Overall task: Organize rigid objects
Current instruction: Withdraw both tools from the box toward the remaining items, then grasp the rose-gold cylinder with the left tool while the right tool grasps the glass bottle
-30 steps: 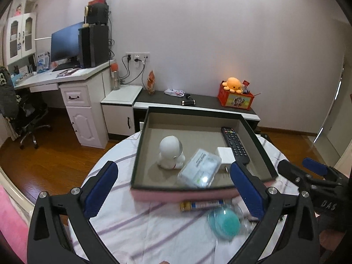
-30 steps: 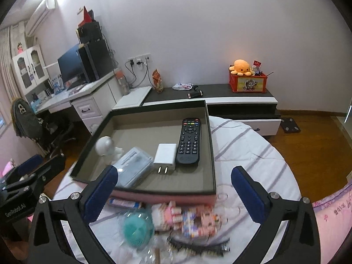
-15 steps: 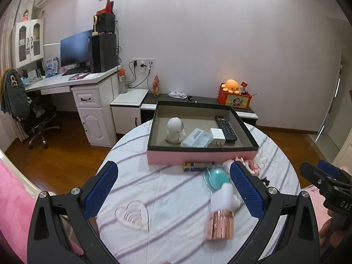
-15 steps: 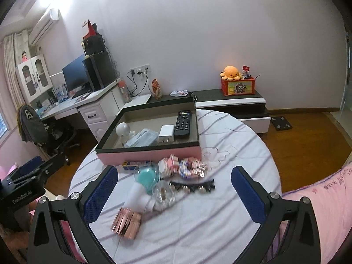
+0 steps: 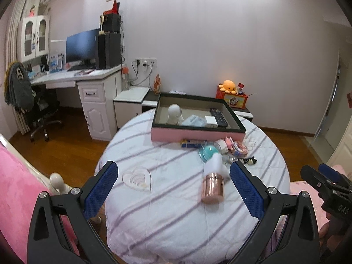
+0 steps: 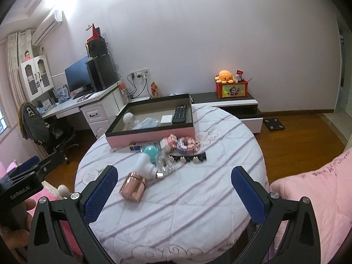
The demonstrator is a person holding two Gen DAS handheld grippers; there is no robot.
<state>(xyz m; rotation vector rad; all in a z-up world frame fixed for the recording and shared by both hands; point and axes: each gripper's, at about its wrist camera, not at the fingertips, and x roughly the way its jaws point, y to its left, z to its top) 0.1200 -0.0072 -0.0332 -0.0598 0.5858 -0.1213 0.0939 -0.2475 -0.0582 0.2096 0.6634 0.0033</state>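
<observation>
Covering the round tabletop (image 5: 176, 209) is a white cloth with pale purple stripes, and the pink tray (image 5: 198, 134) with dark walls stands at its far edge. Inside the tray lie a white round figure (image 5: 174, 114), a clear packet (image 5: 194, 120), a white charger (image 5: 211, 120) and a black remote (image 5: 218, 117). Just in front of the tray, on the cloth, is a small heap: a blue and yellow tube (image 5: 192, 143), a teal round thing (image 5: 208, 153), a white bottle (image 6: 144, 165), pink toy blocks (image 6: 182, 143) and a black strip with clips (image 6: 189, 157). Nearer than the heap a rose-gold case (image 5: 212, 189) lies alone. Left of the tray, behind the tabletop, stands a white desk (image 5: 72, 77) with a monitor (image 5: 82, 46); right of the tray, a low cabinet carries an orange plush (image 6: 225, 76) on a red box. Wooden floor surrounds all, and pink bedding (image 6: 308, 187) is close to the near right edge.

The left claw (image 5: 173, 189) stands wide open, holds nothing and touches nothing, above the near part of the cloth. The right claw (image 6: 175, 193) is also wide open and empty.
</observation>
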